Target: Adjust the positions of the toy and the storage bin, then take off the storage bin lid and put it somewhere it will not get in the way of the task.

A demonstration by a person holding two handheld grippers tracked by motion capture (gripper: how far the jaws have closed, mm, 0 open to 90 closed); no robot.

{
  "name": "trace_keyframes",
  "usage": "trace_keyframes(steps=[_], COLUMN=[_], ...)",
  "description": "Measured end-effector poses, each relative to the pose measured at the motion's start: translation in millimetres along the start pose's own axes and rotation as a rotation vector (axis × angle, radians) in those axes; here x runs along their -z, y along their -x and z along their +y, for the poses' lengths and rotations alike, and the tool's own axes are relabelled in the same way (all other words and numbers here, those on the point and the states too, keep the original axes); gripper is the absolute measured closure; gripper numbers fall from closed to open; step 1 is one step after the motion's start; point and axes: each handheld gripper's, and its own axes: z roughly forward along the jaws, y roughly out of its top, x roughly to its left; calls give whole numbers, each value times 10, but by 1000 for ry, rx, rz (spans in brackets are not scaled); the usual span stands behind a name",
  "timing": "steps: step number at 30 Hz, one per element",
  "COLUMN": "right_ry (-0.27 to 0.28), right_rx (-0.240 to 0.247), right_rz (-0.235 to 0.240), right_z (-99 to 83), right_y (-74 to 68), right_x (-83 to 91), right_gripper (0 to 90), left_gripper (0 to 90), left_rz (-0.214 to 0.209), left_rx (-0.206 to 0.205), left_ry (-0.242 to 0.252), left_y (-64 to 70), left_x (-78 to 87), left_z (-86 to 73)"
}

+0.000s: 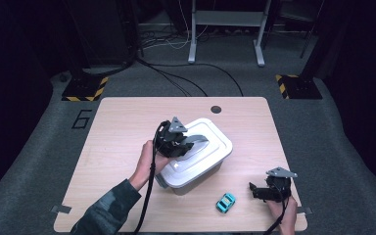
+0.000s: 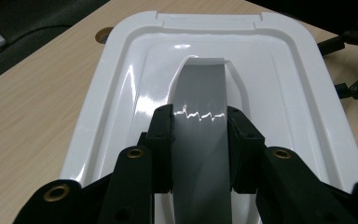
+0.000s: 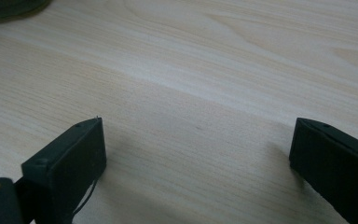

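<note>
Tabletop: left tool (image 2: 199,140) clamps box handle (image 2: 200,88).

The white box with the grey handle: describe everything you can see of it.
The box is a white, glossy plastic tub with rounded corners, standing upright near the middle of the wooden table, set at an angle to its edges. Its stepped lid is on, with a flat grey handle lying in a recess along the top. The left gripper has its jaws shut on that handle. A small turquoise toy car sits apart from it.
</note>
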Motion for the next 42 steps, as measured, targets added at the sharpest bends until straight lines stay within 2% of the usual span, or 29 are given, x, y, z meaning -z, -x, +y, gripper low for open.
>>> trace_keyframes(steps=[5,19,22,29,42], right_ry=[2,2,2,0,0], right_rx=[-5,-6,-7,-1,-2], right_rz=[-1,-2,-3,-2,-3], right_z=[1,1,1,0,0], right_y=[-3,-5,-6,-2,-3], right_x=[0,1,0,0,1], right_gripper=[31,33,33,33,33], left_gripper=[669,668,669,669,669], left_rz=[11,73,83,118,184], left_rx=[-9,17,13,43,68], left_ry=[18,73,75,95,116], left_y=[-50,-220,-261,-388,-593], left_x=[124,463,508,651,869], left_z=[44,93,91,76,19])
